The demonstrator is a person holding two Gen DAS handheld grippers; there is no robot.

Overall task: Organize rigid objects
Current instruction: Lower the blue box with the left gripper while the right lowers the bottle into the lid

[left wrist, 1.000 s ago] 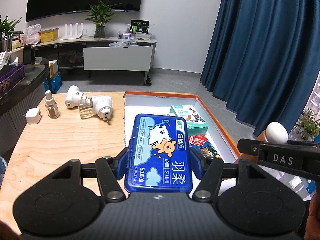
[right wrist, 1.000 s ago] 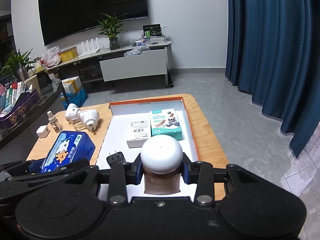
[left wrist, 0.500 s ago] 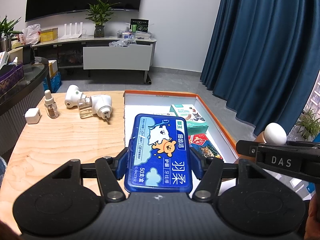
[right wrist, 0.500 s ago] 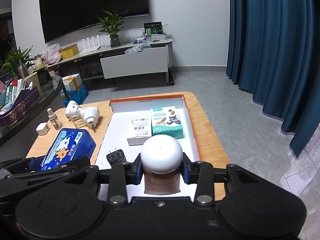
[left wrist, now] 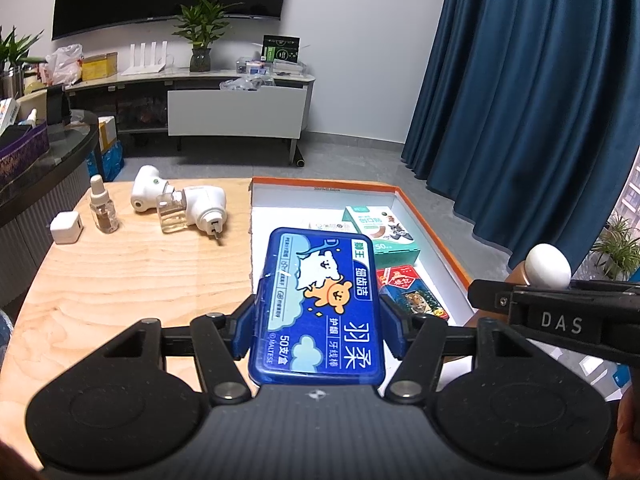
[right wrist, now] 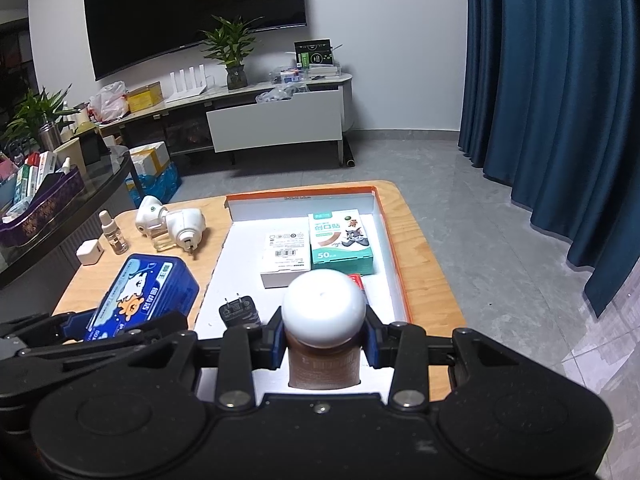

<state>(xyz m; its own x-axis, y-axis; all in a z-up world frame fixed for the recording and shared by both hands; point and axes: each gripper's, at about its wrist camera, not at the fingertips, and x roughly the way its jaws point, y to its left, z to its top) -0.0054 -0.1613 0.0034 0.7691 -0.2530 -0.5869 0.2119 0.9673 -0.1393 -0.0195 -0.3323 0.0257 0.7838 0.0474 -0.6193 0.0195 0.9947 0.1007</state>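
Left gripper [left wrist: 316, 318] is clamping a blue case [left wrist: 318, 304] beside the orange tray [right wrist: 394, 256]; right gripper [right wrist: 323, 342] is gripping a brown bottle [right wrist: 323, 320] above it. Four items are lying inside; several are waiting outside.

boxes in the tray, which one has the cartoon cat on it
The green-and-white bandage box at the tray's far right, printed with a cartoon cat and "50". The white box beside it shows only barcodes and small print.

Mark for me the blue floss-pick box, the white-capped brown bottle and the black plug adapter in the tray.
blue floss-pick box [left wrist: 320, 304], left wrist view, on its printed lid.
white-capped brown bottle [right wrist: 323, 306], right wrist view, on its white cap.
black plug adapter [right wrist: 239, 312], right wrist view, on its black body.
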